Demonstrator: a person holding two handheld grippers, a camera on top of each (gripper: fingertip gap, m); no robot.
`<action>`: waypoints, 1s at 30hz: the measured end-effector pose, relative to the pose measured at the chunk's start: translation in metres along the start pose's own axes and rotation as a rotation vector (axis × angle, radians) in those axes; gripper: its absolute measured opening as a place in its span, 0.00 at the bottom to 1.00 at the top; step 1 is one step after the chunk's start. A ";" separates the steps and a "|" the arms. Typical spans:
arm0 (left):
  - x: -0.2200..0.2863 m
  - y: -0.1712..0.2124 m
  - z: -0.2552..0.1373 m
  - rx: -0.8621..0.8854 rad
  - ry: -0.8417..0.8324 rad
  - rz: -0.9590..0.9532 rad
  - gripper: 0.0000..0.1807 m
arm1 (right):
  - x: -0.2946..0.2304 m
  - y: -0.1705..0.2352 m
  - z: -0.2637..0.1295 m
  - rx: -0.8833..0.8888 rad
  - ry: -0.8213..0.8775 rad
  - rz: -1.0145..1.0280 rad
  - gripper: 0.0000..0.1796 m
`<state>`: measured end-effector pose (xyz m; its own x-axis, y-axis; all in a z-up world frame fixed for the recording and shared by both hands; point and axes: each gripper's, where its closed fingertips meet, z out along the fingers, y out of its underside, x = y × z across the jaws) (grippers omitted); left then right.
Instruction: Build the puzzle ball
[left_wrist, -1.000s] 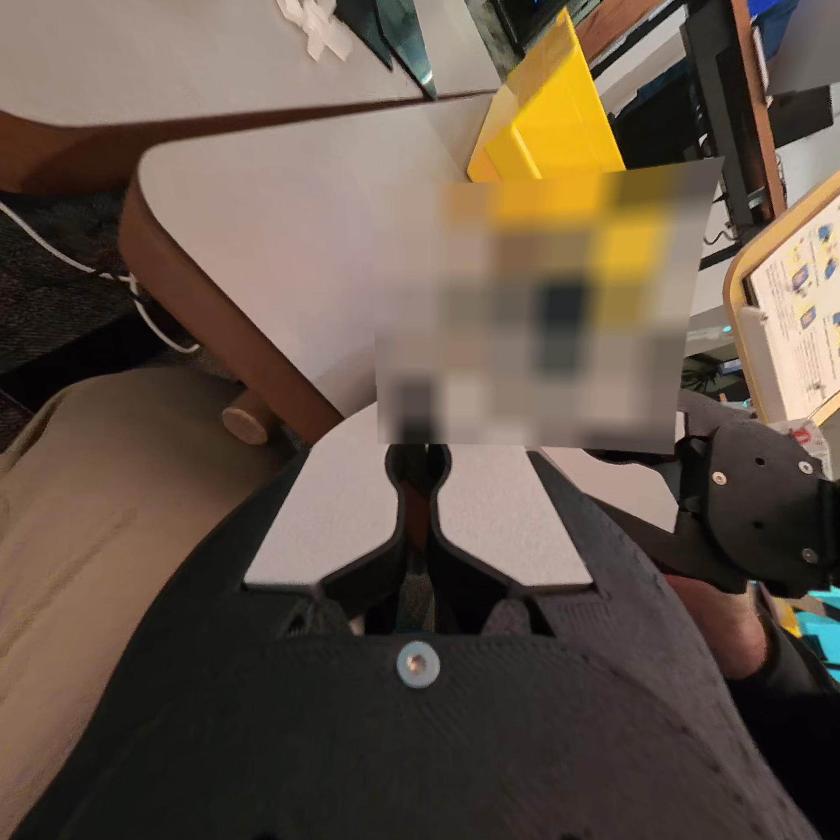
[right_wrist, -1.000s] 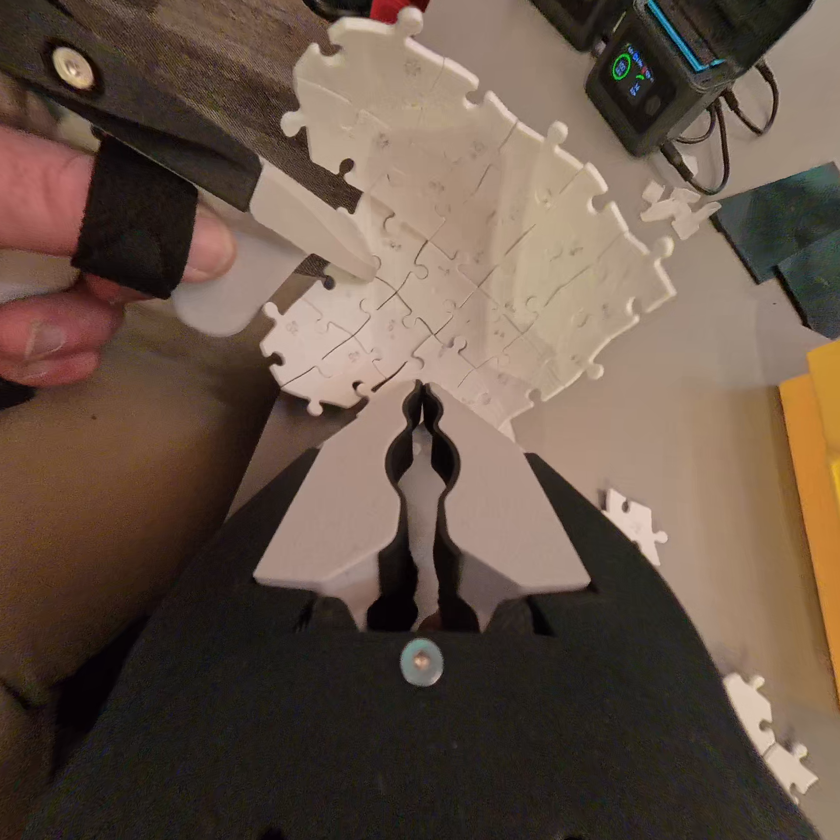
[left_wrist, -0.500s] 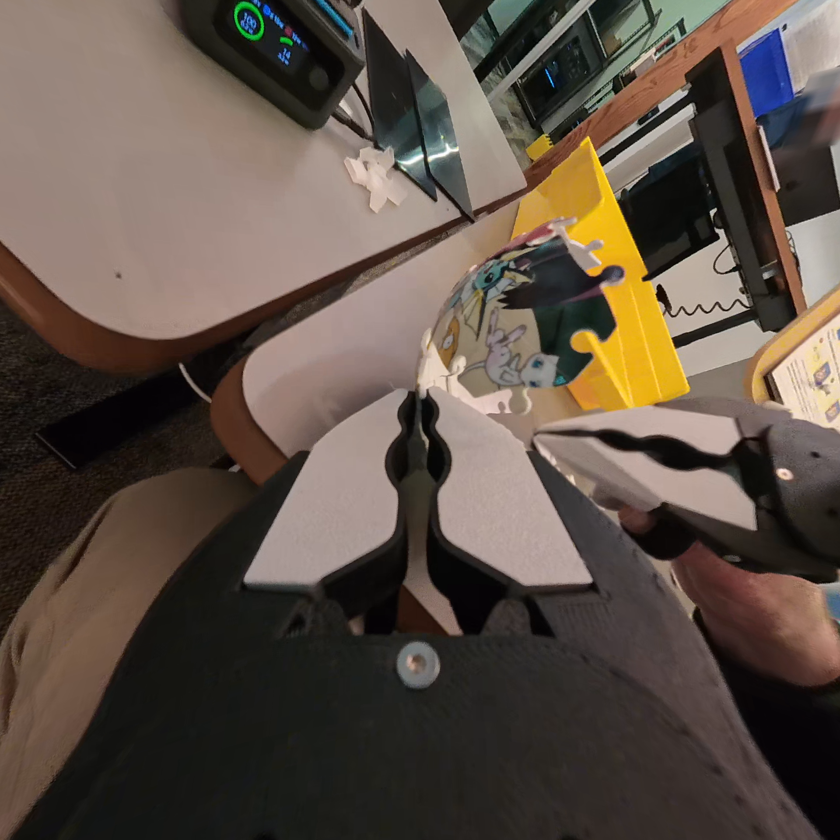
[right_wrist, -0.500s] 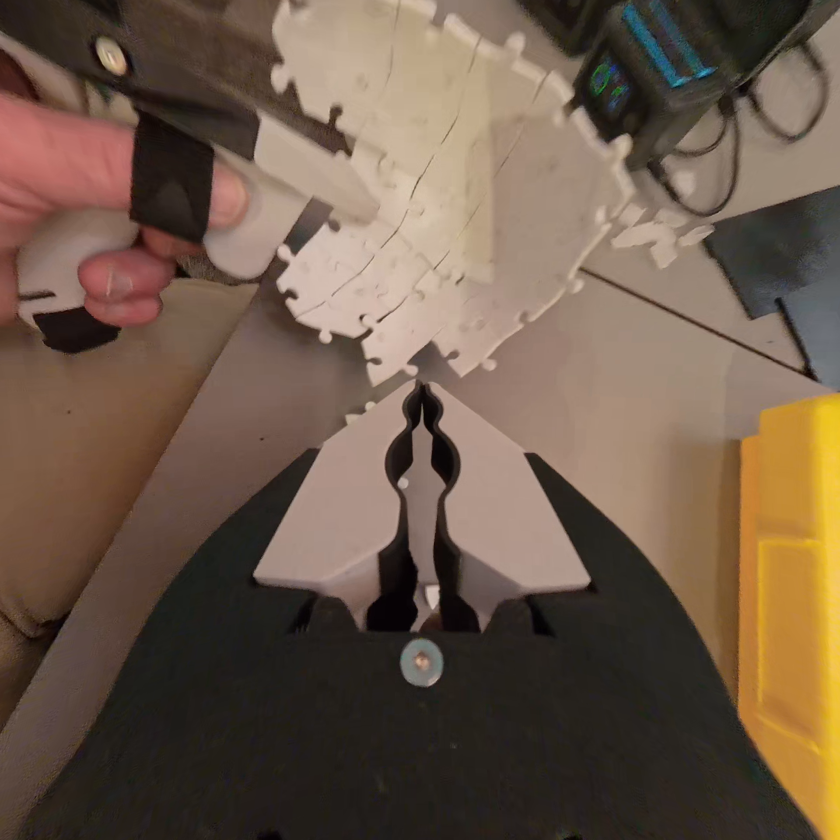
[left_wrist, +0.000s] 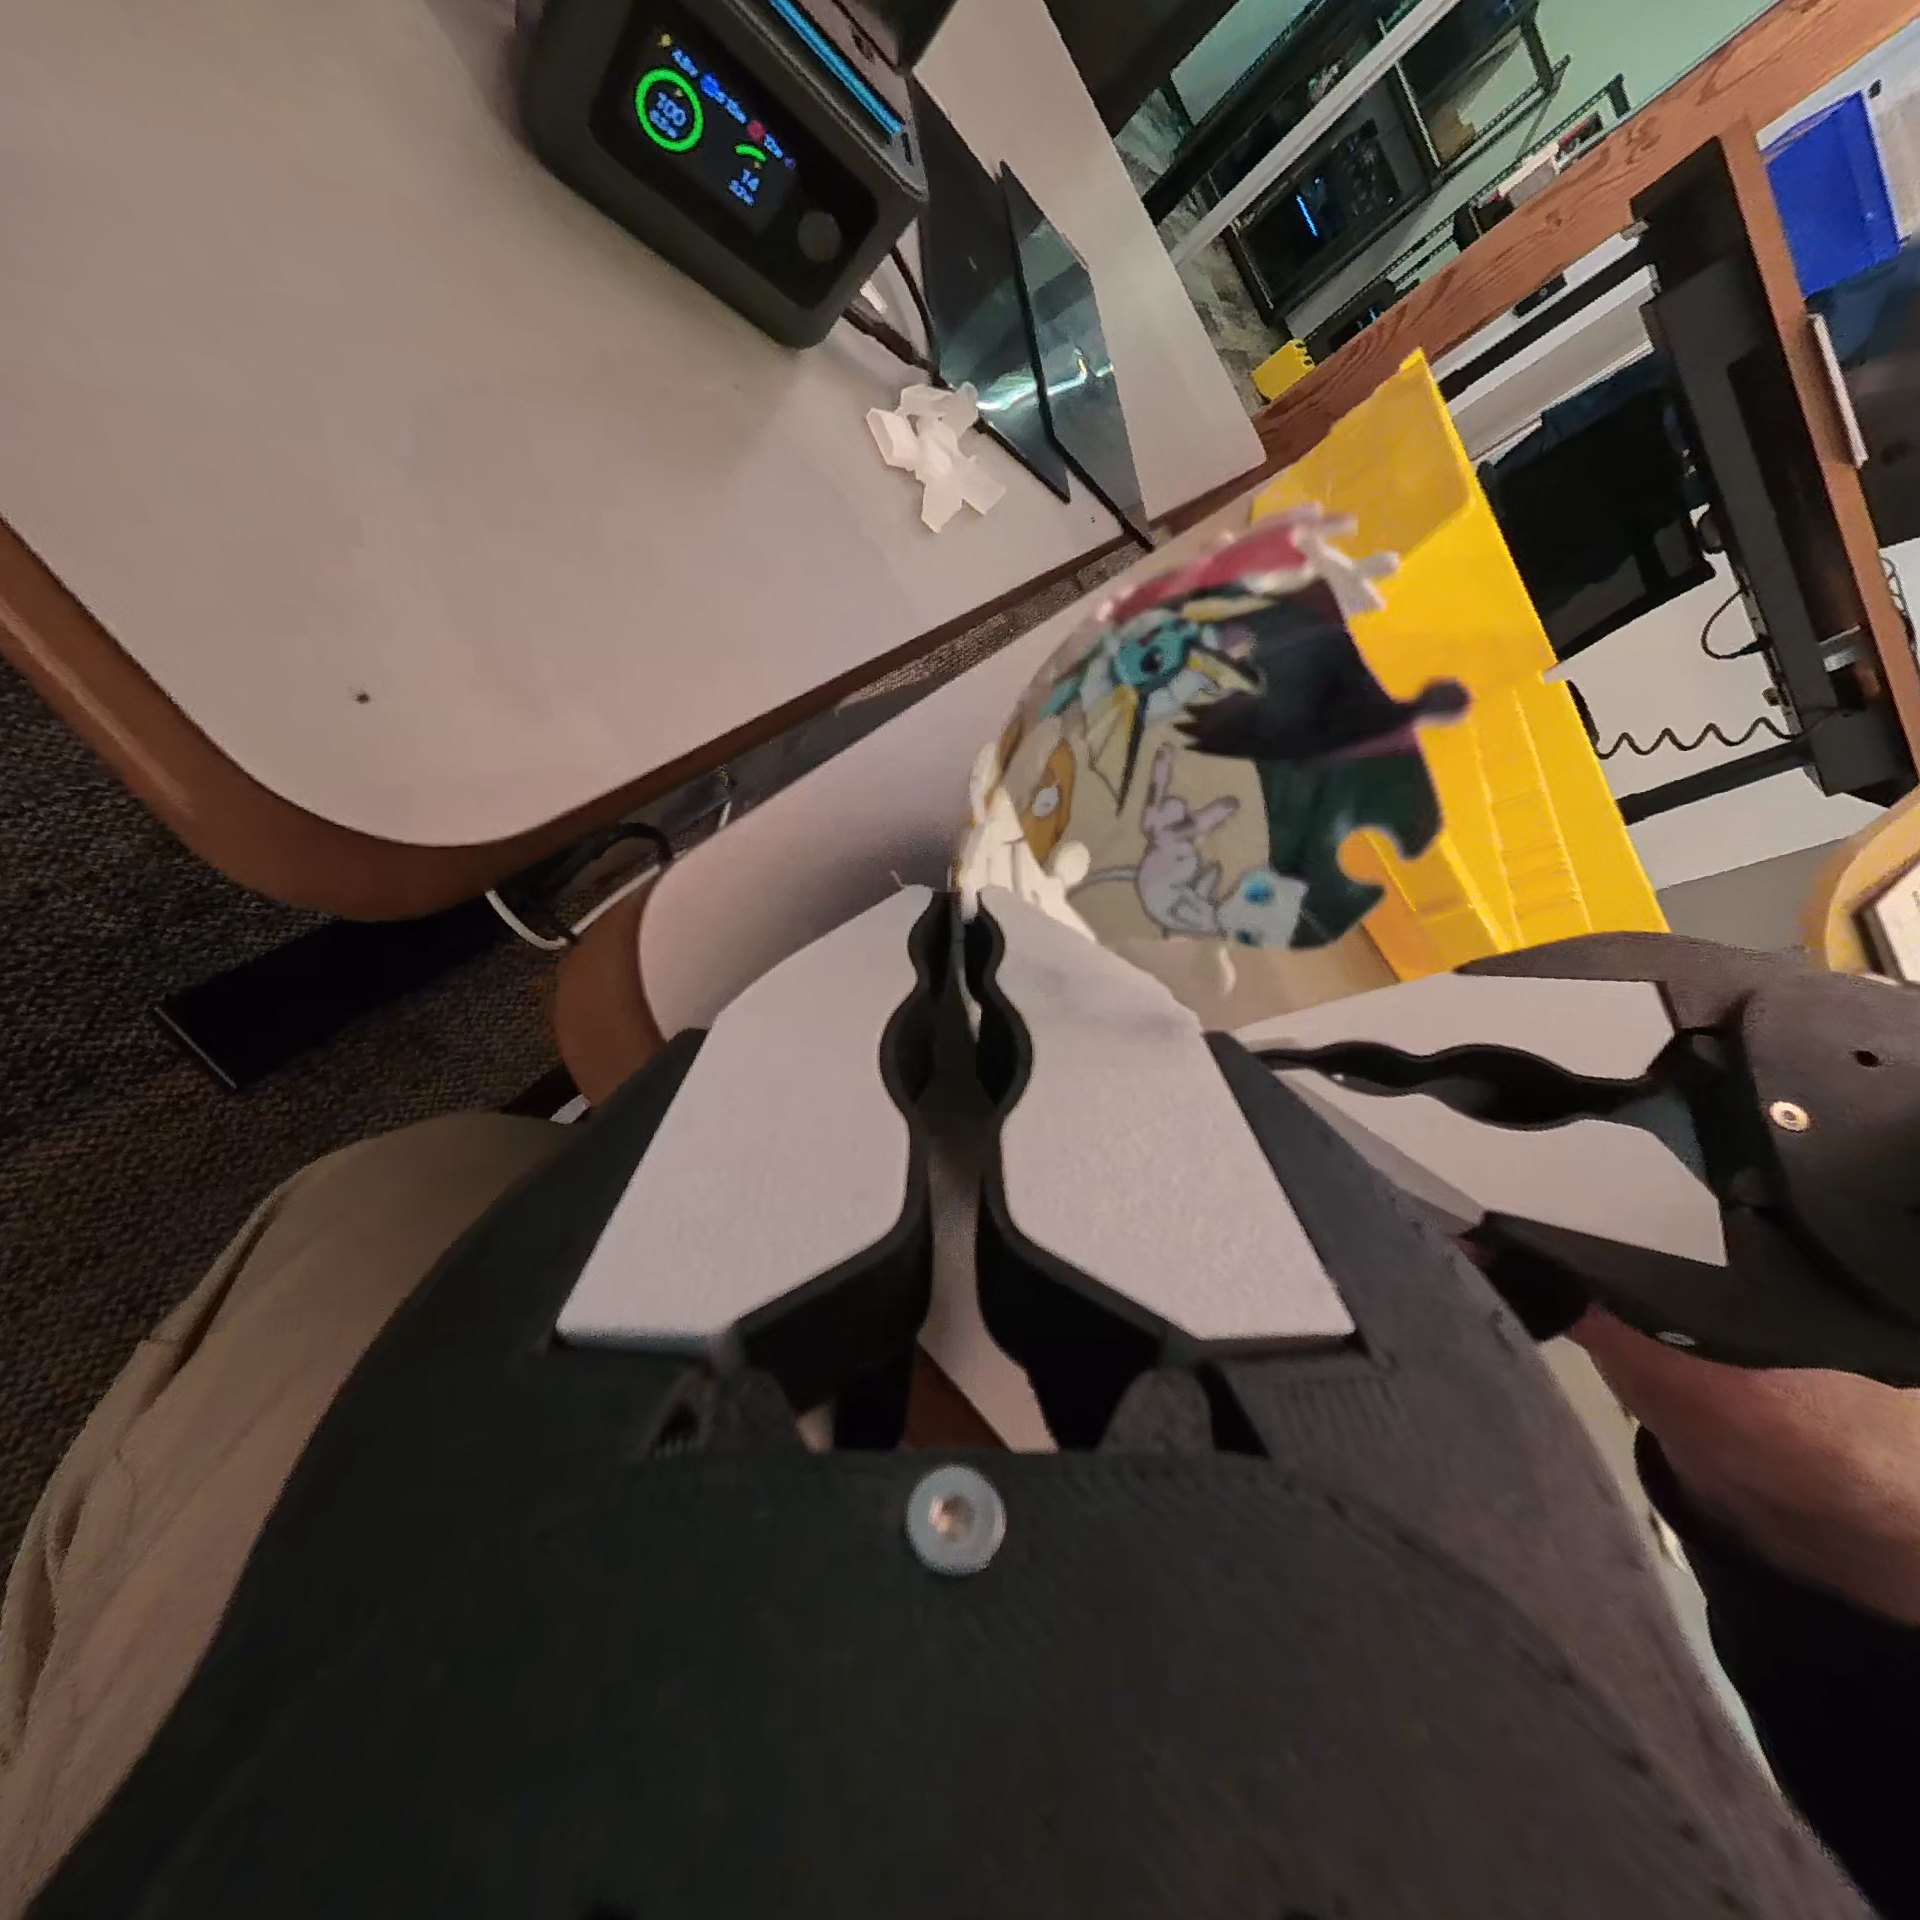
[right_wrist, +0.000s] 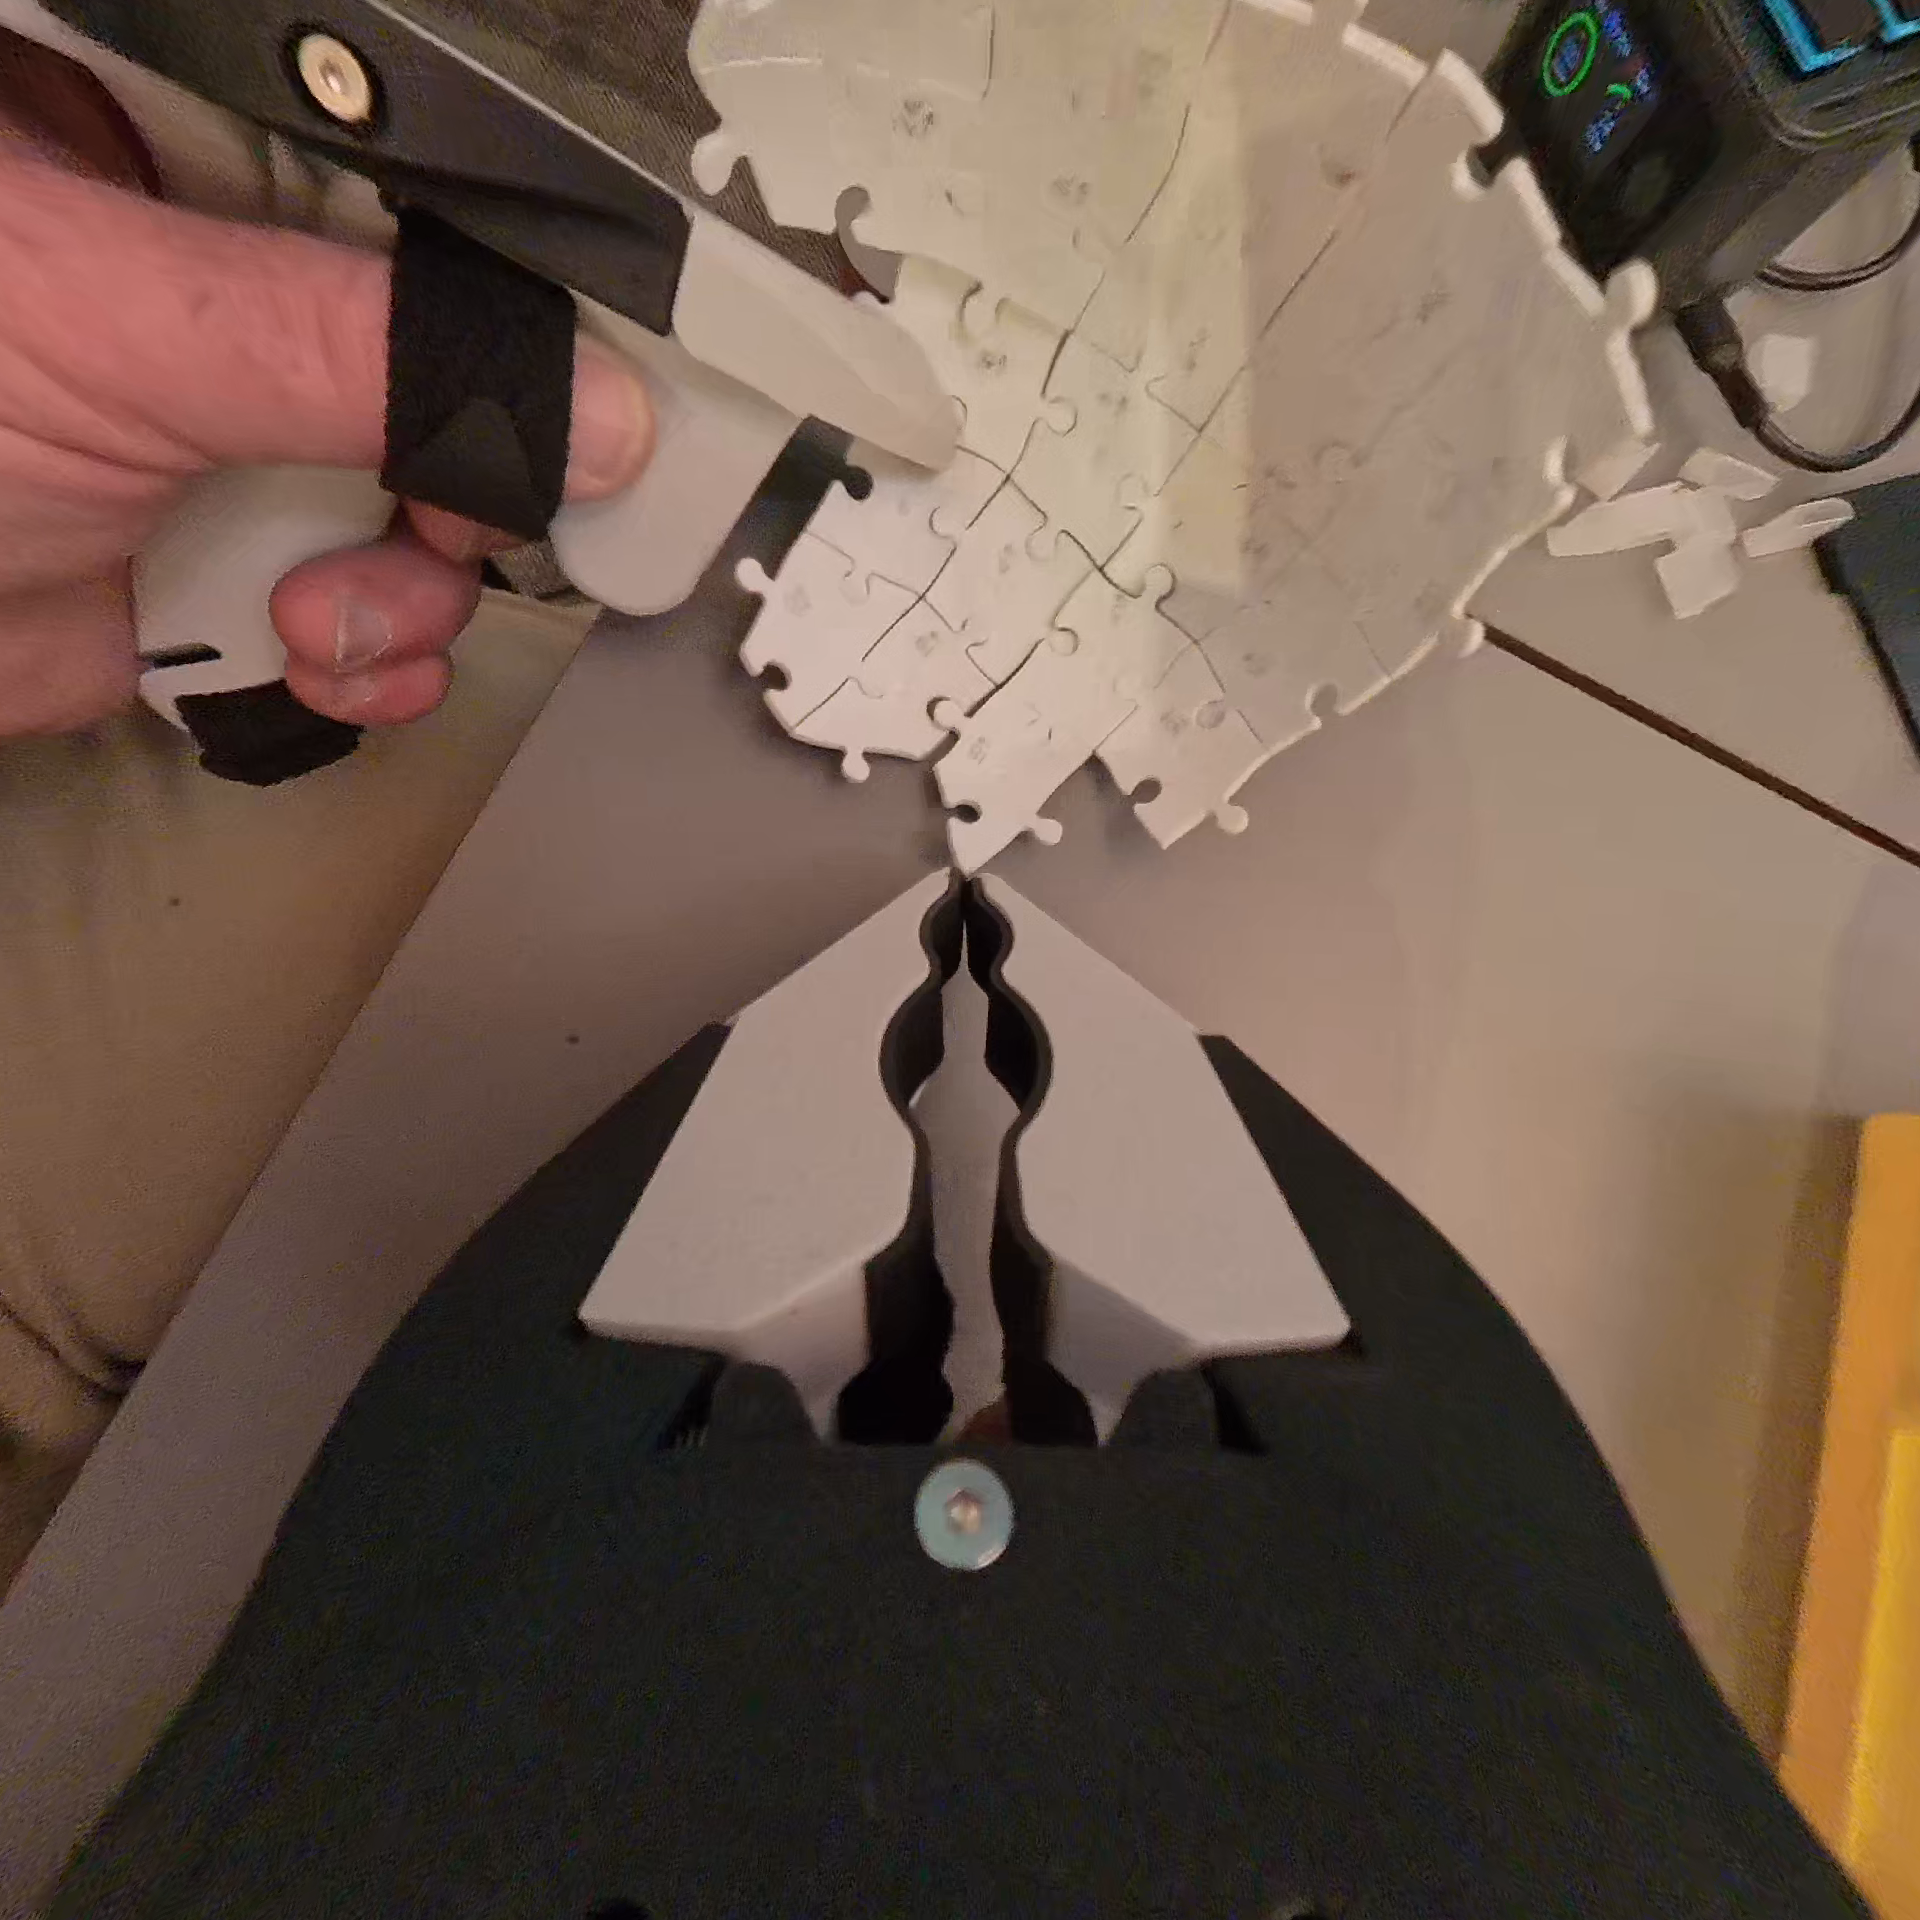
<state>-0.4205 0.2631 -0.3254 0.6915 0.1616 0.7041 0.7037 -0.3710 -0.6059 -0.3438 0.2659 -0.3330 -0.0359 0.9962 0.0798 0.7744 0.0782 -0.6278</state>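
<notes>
Raised since the earlier frame, the half-built puzzle ball hangs above the table, top edge cropped. Left gripper and right gripper each pinch its curved, knobbed rim.

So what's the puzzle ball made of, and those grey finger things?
The puzzle ball looks like hard plastic: stiff curved pieces that hold a dome shape, glossy printed outside, plain matte white inside. The fingers of the left hand-held gripper look like matte grey plastic, faintly grainy, probably 3D printed, on a black ridged body.
</notes>
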 end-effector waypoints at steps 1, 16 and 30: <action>-0.002 -0.001 0.000 0.003 -0.006 0.004 0.01 | -0.002 -0.002 0.001 0.011 -0.019 0.013 0.00; -0.002 -0.003 0.002 0.009 -0.003 0.009 0.01 | 0.006 -0.002 0.012 -0.008 -0.099 0.124 0.00; 0.009 0.006 0.004 -0.023 0.006 0.074 0.01 | 0.003 -0.011 0.002 0.022 -0.061 0.038 0.00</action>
<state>-0.4097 0.2659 -0.3238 0.7403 0.1277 0.6600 0.6468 -0.4028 -0.6476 -0.3536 0.2685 -0.3273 -0.0460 0.9989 0.0089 0.7618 0.0408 -0.6465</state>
